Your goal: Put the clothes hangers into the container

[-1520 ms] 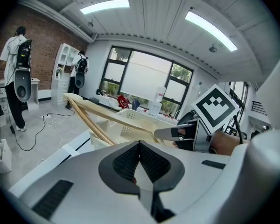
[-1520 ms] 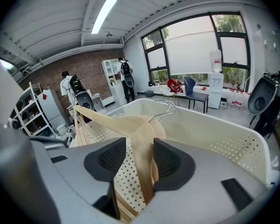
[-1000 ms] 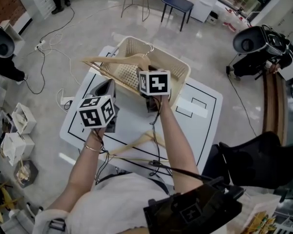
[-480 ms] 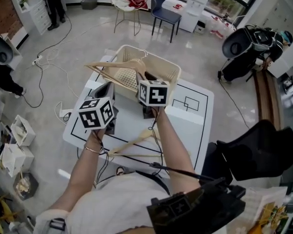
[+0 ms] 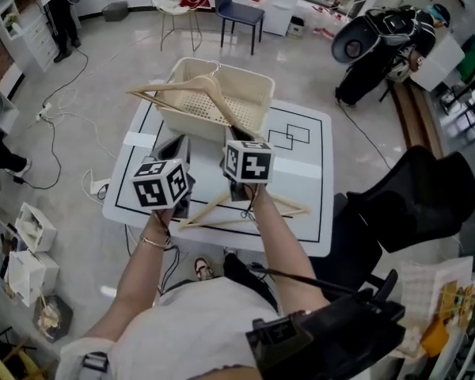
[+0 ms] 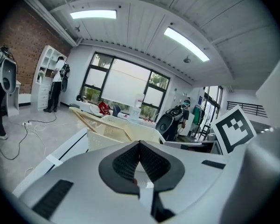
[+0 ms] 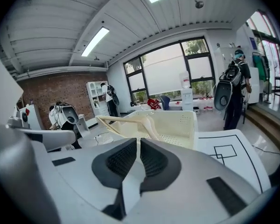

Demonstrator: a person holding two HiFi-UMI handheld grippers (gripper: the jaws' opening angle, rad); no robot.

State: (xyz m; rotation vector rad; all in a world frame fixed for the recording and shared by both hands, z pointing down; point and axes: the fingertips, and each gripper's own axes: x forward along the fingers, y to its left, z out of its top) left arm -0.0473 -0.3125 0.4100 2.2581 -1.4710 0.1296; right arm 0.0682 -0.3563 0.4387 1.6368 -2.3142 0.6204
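My left tool is pinched together, empty. My right tool has just been closing on nothing. I'd reopen it and grip the hanger near the desk's near edge by its neck.

A white, black-lined table is flanked by a black chair; a blue chair is set beyond.

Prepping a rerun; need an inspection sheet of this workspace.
Surface: white table, black outlines.
Job's things: one wooden hanger rests on the cream basket, end jutting past its rim; second hanger flat on the table.
Clutter: nothing seen.
Grippers: left gripper jaws shut, empty; right gripper jaws have just been closing, nothing between them.
Cables: black cable by the person's torso.
Surroundings: black chair, blue chair, person at shelves.
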